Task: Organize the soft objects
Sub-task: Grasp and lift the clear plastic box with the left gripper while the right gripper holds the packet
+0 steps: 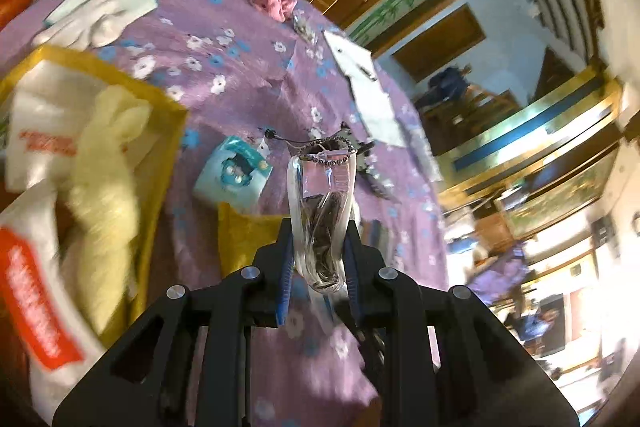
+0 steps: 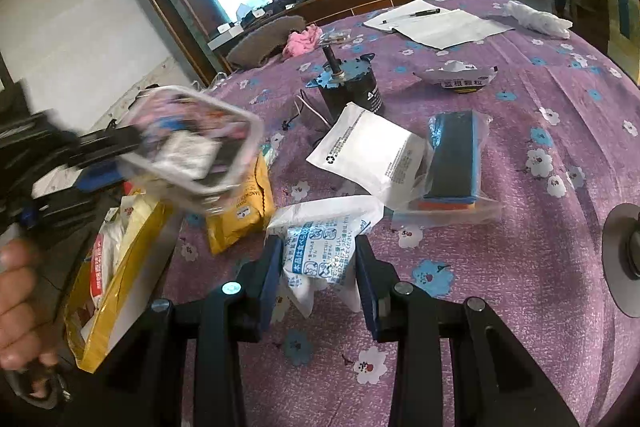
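Note:
My left gripper (image 1: 320,233) is shut on a clear plastic pouch (image 1: 322,195) with a bead chain at its top, held up above the purple flowered tablecloth (image 1: 248,75). The right wrist view shows the same pouch (image 2: 192,147) blurred at the left, above an open yellow bag (image 2: 120,287). That bag (image 1: 160,107) holds white packets and a pale yellow soft thing (image 1: 108,163). My right gripper (image 2: 320,267) is shut on a white packet with blue print (image 2: 320,251), which rests on the cloth.
On the cloth lie a yellow packet (image 2: 240,215), a white pouch (image 2: 368,151), a bagged sponge (image 2: 452,163), a black motor (image 2: 348,87), papers with a pen (image 2: 436,23), a pink cloth (image 2: 302,41) and a teal tissue pack (image 1: 232,175). A person's hand (image 2: 16,307) grips the left handle.

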`<state>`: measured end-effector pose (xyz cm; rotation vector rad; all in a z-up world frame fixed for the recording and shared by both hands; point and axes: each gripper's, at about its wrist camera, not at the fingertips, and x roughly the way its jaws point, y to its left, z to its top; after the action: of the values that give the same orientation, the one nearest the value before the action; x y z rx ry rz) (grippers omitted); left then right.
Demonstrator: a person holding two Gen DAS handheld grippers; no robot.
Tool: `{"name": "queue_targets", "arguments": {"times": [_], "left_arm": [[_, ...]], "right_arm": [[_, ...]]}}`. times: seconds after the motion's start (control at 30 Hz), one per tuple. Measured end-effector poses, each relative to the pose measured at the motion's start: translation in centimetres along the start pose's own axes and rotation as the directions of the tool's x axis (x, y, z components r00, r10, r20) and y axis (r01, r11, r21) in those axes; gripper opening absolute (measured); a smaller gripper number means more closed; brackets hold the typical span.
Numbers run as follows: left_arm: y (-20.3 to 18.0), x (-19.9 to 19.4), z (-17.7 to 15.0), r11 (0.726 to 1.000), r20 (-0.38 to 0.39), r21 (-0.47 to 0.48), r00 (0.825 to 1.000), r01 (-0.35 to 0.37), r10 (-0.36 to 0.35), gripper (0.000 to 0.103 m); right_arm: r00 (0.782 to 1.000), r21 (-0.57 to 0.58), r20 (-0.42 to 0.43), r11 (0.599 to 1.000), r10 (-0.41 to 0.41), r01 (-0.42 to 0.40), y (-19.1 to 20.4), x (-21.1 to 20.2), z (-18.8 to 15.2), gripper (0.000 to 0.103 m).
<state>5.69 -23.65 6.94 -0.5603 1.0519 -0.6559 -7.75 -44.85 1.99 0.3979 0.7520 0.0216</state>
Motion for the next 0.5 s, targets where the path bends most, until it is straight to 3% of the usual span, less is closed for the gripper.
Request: {"name": "queue_targets", "arguments": {"times": [0.23, 0.5], "left_arm": [[3.2, -5.5, -2.4, 0.984, -0.002, -0.077, 0.987, 0.161, -0.162, 0.022], [5.9, -8.6, -3.7, 0.979, 0.025, -0.105, 0.984, 0.176, -0.174, 0.022]], "right_arm": [[1.0, -0.007, -0.006, 1.0, -0.016, 0.016, 0.2, 0.3, 0.1, 0.036], [1.0, -0.041, -0.011, 0.999, -0.009, 0.009, 0.6, 0.4, 0.1, 0.036]]}}
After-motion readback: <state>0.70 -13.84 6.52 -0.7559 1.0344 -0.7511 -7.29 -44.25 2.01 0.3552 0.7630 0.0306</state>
